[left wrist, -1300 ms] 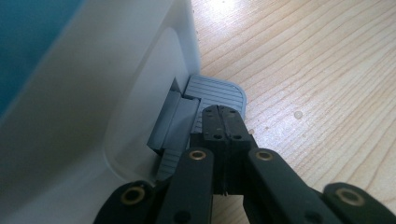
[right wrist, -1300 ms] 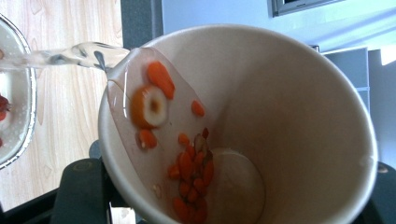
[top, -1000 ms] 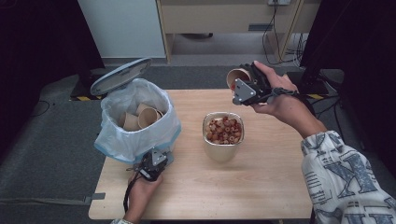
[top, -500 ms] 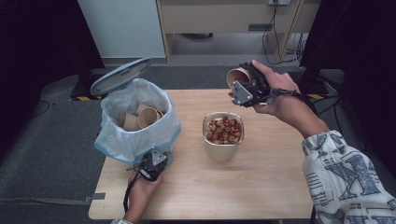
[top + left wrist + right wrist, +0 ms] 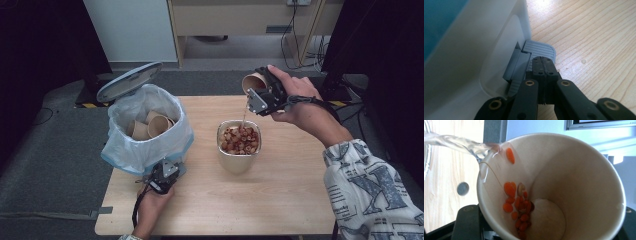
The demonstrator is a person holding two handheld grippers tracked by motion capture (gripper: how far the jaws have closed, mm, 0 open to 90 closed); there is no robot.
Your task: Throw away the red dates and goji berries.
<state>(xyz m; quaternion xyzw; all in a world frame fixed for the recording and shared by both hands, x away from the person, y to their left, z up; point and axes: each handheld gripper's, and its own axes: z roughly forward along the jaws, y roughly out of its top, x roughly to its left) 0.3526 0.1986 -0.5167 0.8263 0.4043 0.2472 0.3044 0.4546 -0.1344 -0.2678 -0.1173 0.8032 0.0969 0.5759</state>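
Note:
My right gripper [image 5: 257, 94] is shut on a paper cup [image 5: 252, 80], tilted over a metal bowl [image 5: 237, 162] full of brown-red pieces. A thin stream of water [image 5: 244, 116] runs from the cup's lip into the bowl. In the right gripper view the cup [image 5: 574, 182] holds orange-red bits in its low side, and water [image 5: 456, 143] spills over the rim. My left gripper [image 5: 162, 175] is shut, with its tips [image 5: 544, 62] resting on the grey foot pedal [image 5: 540, 48] of a white bin [image 5: 145, 145]. The bin's lid [image 5: 129, 81] stands open.
The bin has a pale blue liner and holds several used paper cups [image 5: 150, 125]. It stands at the table's left edge. The wooden table [image 5: 280, 200] is bare in front of the bowl. A cabinet and cables lie beyond the far edge.

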